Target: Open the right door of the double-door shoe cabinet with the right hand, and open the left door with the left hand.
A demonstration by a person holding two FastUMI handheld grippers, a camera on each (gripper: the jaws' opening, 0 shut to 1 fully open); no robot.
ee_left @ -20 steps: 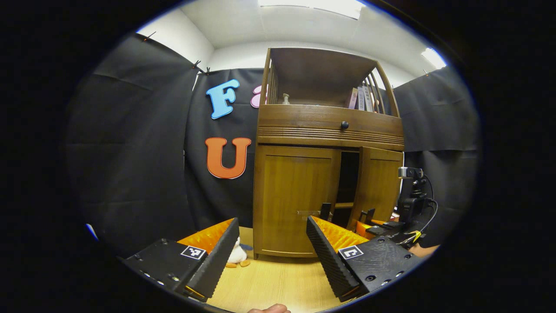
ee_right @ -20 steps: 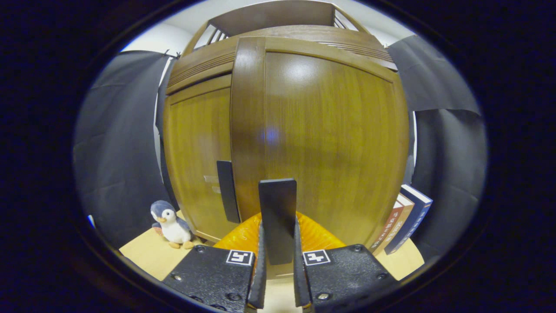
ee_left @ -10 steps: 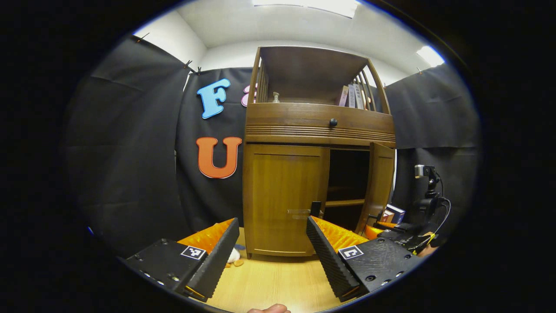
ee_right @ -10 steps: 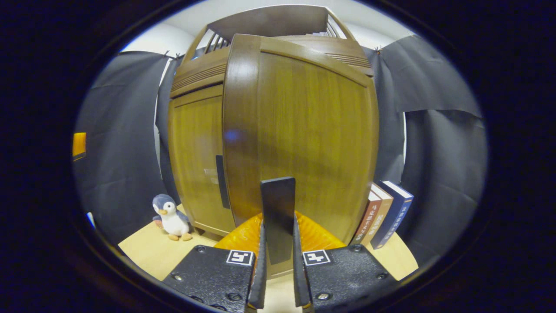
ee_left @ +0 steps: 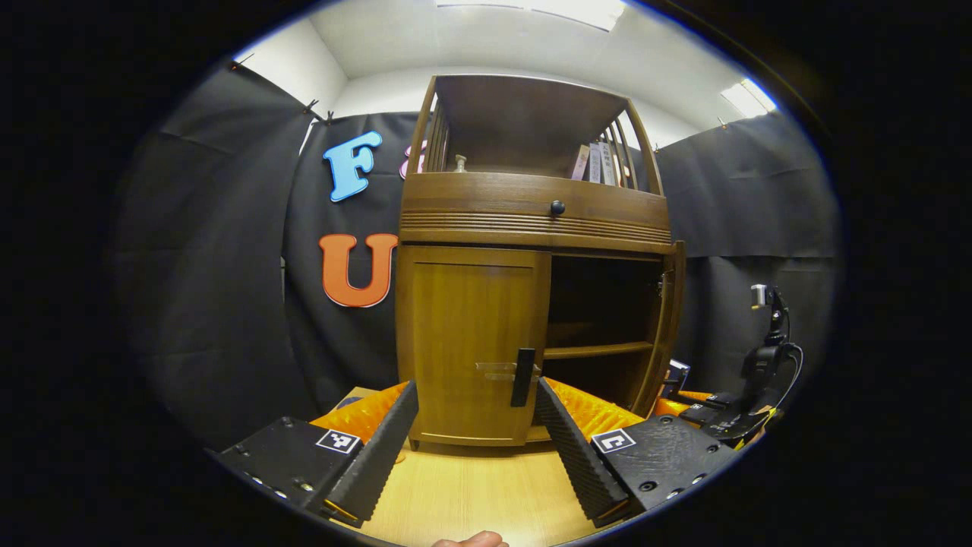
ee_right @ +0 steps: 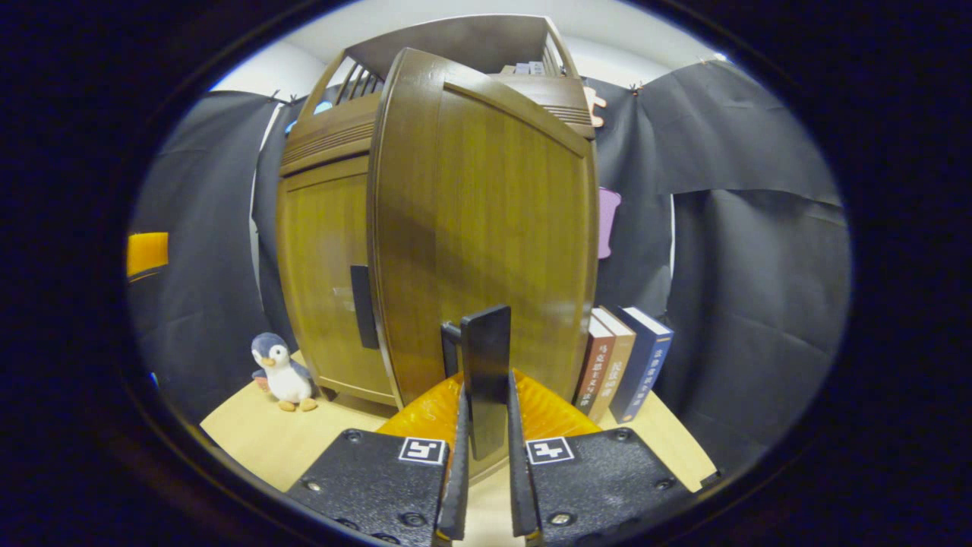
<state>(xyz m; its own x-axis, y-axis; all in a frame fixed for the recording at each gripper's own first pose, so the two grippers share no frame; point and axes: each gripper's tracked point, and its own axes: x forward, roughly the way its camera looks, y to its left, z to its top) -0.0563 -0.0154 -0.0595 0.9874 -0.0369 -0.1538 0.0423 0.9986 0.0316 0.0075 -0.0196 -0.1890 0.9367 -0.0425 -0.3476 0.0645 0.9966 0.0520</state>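
The wooden shoe cabinet [ee_left: 531, 220] stands ahead in the left gripper view. Its left door [ee_left: 467, 327] is closed, with a dark vertical handle [ee_left: 522, 377]. The right door [ee_left: 670, 327] stands wide open, edge-on, baring a dark interior with a shelf [ee_left: 598, 351]. My left gripper [ee_left: 474, 429] is open, short of the left door and touching nothing. In the right gripper view, the right door [ee_right: 493, 220] faces me, and my right gripper [ee_right: 486, 399] is shut on its dark handle [ee_right: 486, 357]. The left door [ee_right: 323, 281] and its handle [ee_right: 361, 306] lie behind it.
A plush penguin [ee_right: 279, 372] sits on the light wooden floor [ee_right: 250, 433] left of the cabinet. Three books [ee_right: 623, 361] stand upright against the cabinet's right side, just behind the open door. The right gripper [ee_left: 717, 422] and its cable show at the right of the left gripper view.
The right door has swung from slightly ajar to wide open, pulled by my right gripper. My left gripper has shifted so that the left door's handle now sits between its open fingers' line.
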